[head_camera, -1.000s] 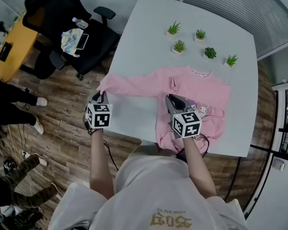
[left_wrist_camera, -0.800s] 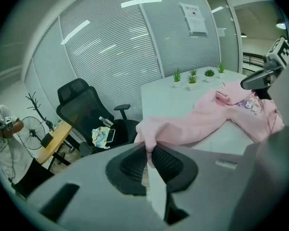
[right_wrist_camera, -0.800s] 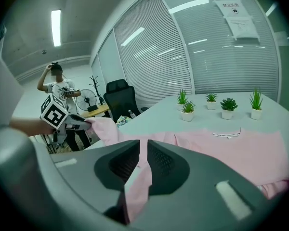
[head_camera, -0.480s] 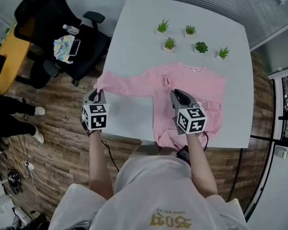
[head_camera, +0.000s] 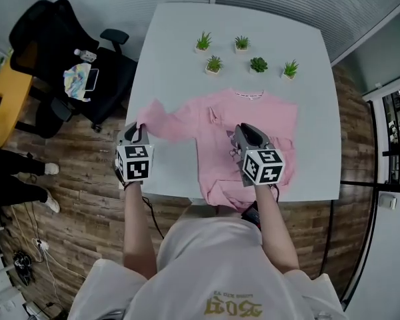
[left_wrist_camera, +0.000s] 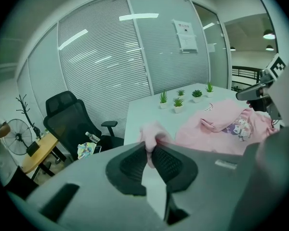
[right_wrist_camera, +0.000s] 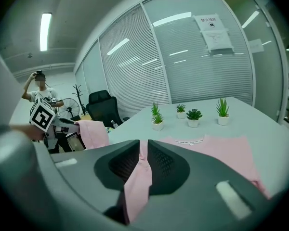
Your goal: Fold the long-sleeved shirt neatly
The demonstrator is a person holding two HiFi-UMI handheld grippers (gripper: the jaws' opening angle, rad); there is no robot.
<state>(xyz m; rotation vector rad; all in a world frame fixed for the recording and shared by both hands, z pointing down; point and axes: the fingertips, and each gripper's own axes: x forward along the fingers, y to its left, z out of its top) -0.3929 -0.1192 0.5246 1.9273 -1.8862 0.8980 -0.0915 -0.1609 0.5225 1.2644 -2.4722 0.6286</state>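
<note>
A pink long-sleeved shirt (head_camera: 270, 115) lies front up on the white table (head_camera: 180, 45). My left gripper (head_camera: 139, 129) is shut on the cuff of its left sleeve (head_camera: 168, 121), which is raised off the table near the left edge. In the left gripper view the cuff (left_wrist_camera: 153, 131) bunches between the pads of the left gripper (left_wrist_camera: 149, 153). My right gripper (head_camera: 236, 137) is shut on a fold of the shirt's body near the sleeve's root. In the right gripper view a pink strip of cloth (right_wrist_camera: 138, 182) runs through the right gripper (right_wrist_camera: 143, 150).
Several small potted plants (head_camera: 215, 64) stand in a row beyond the collar. A black office chair (head_camera: 60, 45) and a yellow table (head_camera: 0, 105) are left of the white table. A person (right_wrist_camera: 38, 93) stands far left.
The sleeve was stretched out flat to the left; now it is lifted and drawn in toward the body. Both grippers have risen and shifted with their cloth.
</note>
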